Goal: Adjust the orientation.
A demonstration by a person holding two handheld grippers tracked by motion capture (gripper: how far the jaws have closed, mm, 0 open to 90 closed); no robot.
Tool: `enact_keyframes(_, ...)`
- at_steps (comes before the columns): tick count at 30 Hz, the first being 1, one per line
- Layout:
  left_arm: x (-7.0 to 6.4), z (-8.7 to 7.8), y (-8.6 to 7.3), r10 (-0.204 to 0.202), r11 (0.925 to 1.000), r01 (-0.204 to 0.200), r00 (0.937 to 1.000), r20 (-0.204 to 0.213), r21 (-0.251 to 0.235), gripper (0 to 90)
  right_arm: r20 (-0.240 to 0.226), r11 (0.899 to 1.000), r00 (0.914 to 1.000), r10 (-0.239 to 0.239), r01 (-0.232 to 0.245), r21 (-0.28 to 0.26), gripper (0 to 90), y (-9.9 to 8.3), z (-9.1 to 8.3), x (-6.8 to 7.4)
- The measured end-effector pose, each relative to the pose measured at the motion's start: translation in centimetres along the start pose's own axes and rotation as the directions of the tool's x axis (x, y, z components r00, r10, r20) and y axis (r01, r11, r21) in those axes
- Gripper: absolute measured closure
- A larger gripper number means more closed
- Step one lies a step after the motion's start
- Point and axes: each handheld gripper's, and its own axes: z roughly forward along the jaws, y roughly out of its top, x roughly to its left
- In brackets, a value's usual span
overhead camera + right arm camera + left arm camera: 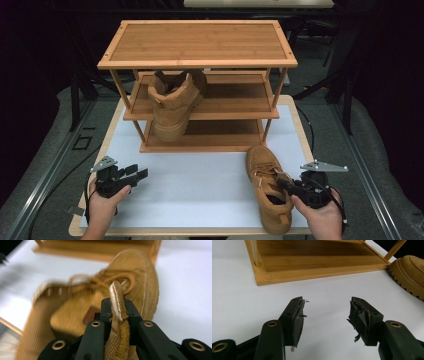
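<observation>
A tan suede boot (267,190) lies on the white table at the front right, toe toward the rack. My right gripper (286,185) is shut on the boot's collar edge (117,312), whose cream-trimmed rim sticks up between the jaws. A second tan boot (172,102) stands heel-outward on the left of the bamboo shoe rack (200,65), on its lower tiers. My left gripper (136,174) rests open over bare table at the front left, with nothing between its fingers (295,315). Beyond it are the rack's bottom shelf (312,272) and the first boot's toe (412,275).
The three-tier rack fills the back of the white table top (200,185). Its top shelf and the right half of the lower shelves are bare. Dark floor and metal rails surround the table on both sides.
</observation>
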Motion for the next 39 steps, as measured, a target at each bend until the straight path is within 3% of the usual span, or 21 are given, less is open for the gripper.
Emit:
enact_keyframes(2,0.0,0.0,0.0,-0.001,1.0,0.001,1.0,-0.001,0.002,44.5,-0.018,1.0,0.9998,0.009,-0.009,-0.005,82.0,0.4,-0.1,0.1)
enact_keyframes(3,0.1,0.0,0.0,0.002,1.0,-0.002,1.0,-0.002,0.004,44.5,-0.062,1.0,0.9981,-0.001,-0.001,-0.025,82.5,1.1,-0.1,0.4)
enact_keyframes(6,0.1,0.0,0.0,0.001,1.0,-0.001,1.0,-0.002,0.0,44.6,-0.099,1.0,0.9949,-0.016,0.014,-0.02,82.6,1.8,0.1,1.0)
enact_keyframes(12,0.4,-0.1,0.0,-0.004,1.0,0.004,1.0,-0.005,-0.002,44.6,-0.209,0.998,0.9758,-0.065,0.063,-0.012,82.1,3.0,1.6,2.2)
enact_keyframes(16,0.4,-0.2,-0.1,-0.005,1.0,0.005,1.0,-0.006,-0.001,44.5,-0.19,0.99,0.9749,-0.116,0.13,0.06,80.7,3.0,3.6,1.9)
enact_keyframes(17,0.4,-0.1,-0.1,-0.005,1.0,0.005,1.0,-0.007,0.0,44.6,-0.133,0.984,0.9797,-0.15,0.16,0.074,79.7,2.8,4.0,1.9)
enact_keyframes(19,0.5,-0.1,-0.1,-0.005,1.0,0.005,0.9999,-0.009,0.002,44.5,-0.144,0.986,0.9794,-0.142,0.153,0.066,78.9,2.8,3.8,1.2)
enact_keyframes(20,0.5,-0.1,-0.1,-0.006,1.0,0.006,0.9999,-0.009,0.005,44.6,-0.123,0.983,0.9799,-0.157,0.167,0.075,78.1,2.8,3.8,1.1)
enact_keyframes(22,0.5,0.0,-0.1,-0.005,1.0,0.005,0.9999,-0.012,0.004,44.6,-0.164,0.977,0.9739,-0.157,0.177,0.116,75.4,2.9,3.8,0.6)
enact_keyframes(24,0.4,0.0,-0.1,-0.006,1.0,0.006,0.9999,-0.009,0.002,44.6,-0.146,0.973,0.9757,-0.163,0.184,0.141,69.5,3.2,3.7,0.4)
enact_keyframes(27,0.4,0.0,-0.2,-0.006,1.0,0.006,1.0,-0.007,0.004,44.6,-0.126,0.954,0.9731,-0.193,0.216,0.207,63.2,3.9,3.4,1.0)
enact_keyframes(31,0.5,0.1,-0.2,-0.012,0.9999,0.013,0.9999,-0.007,0.011,44.5,-0.084,0.915,0.9631,-0.256,0.269,0.3,59.0,5.4,2.9,2.1)
enact_keyframes(35,0.5,0.1,-0.3,-0.012,0.9999,0.013,0.9999,-0.006,0.011,44.5,-0.071,0.859,0.9547,-0.289,0.291,0.422,59.9,6.7,2.8,2.8)
enact_keyframes(38,0.5,0.1,-0.2,-0.013,0.9999,0.013,0.9999,-0.006,0.01,44.5,-0.063,0.815,0.9549,-0.29,0.281,0.507,59.9,7.1,3.2,3.3)
enact_keyframes(39,0.5,0.1,-0.2,-0.012,0.9999,0.012,0.9999,-0.006,0.01,44.5,-0.053,0.784,0.9602,-0.274,0.255,0.566,61.7,6.9,3.7,3.5)
